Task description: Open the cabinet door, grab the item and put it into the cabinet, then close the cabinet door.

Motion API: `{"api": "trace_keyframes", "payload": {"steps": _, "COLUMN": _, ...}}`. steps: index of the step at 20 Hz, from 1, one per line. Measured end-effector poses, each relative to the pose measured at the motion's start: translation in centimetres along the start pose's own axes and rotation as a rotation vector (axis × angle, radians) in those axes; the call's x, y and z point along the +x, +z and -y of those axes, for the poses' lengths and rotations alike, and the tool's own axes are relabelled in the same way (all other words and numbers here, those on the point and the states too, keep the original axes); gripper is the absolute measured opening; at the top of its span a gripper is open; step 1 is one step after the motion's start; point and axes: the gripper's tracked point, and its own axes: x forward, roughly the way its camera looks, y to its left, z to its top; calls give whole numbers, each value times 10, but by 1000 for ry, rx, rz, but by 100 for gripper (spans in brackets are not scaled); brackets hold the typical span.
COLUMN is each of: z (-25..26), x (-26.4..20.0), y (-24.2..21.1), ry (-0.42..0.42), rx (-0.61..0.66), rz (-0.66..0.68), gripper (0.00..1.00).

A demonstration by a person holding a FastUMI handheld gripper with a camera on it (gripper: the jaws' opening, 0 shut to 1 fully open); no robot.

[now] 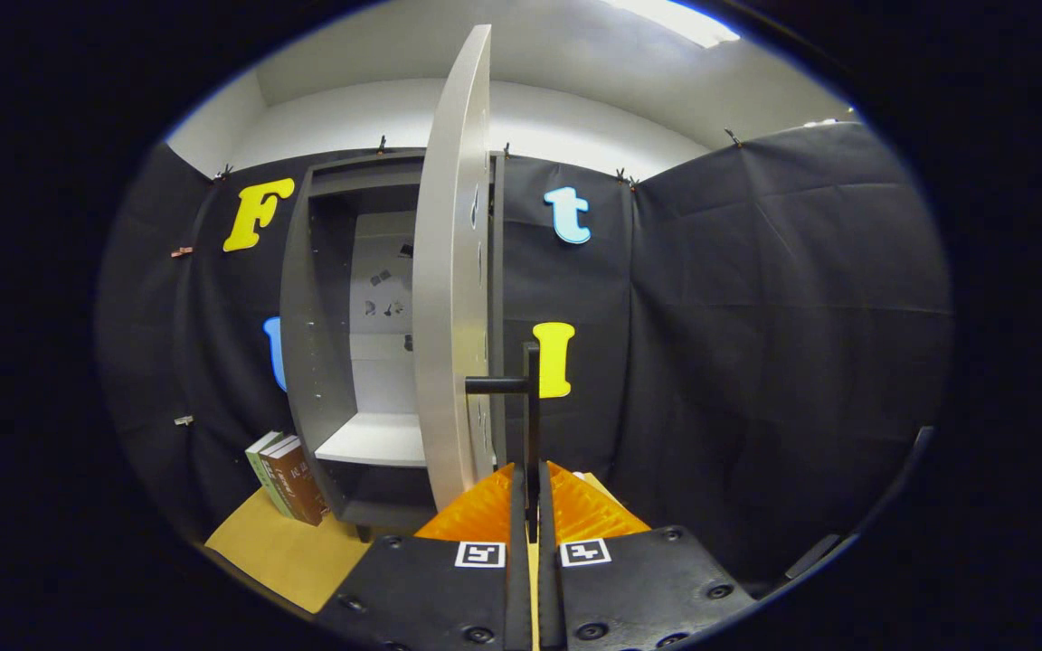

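Left to right: stack of books (286, 479) stands leaning against the cabinet's left side, sitting on a tan sheet (281, 551) on the bench. Grey cabinet (304, 344) next, door swung open, interior exposed: white shelf (376, 440) in the lower part, pale back panel with a few small dark marks, too small to identify. Nothing visible on the shelf. Cabinet door (450, 271) is seen nearly edge-on, standing out toward the camera from its right-side hinge line. Dark bar handle (532, 425) juts off the door's face on a short stub, its vertical bar running down into the gap between the fingers. Gripper (532, 524) is just ahead of the camera, fingers clenched almost together on the handle's vertical bar, both sides pressing it. Ribbed orange finger pads sit either side of the bar. Item to stow: likely the books, on the bench at the cabinet's left, well apart from the fingers. Right of the door, black cloth booth wall.
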Motion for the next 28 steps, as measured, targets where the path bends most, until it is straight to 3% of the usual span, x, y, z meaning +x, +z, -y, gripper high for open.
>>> {"api": "trace_keyframes", "payload": {"steps": 6, "z": 39, "x": -17, "y": -9, "ry": -96, "rx": -57, "rz": 11, "gripper": 5}}
{"api": "trace_keyframes", "payload": {"steps": 8, "z": 40, "x": -24, "y": -14, "ry": -96, "rx": -59, "rz": 3, "gripper": 16}}
{"api": "trace_keyframes", "payload": {"steps": 12, "z": 31, "x": -43, "y": -33, "ry": -66, "rx": -96, "rz": -36, "gripper": 69}}
{"api": "trace_keyframes", "payload": {"steps": 15, "z": 12, "x": -55, "y": -50, "ry": -18, "rx": -91, "rz": -79, "gripper": 99}}
{"api": "trace_keyframes", "payload": {"steps": 28, "z": -105, "x": -82, "y": -200, "ry": 177, "rx": -45, "rz": -460, "gripper": 98}}
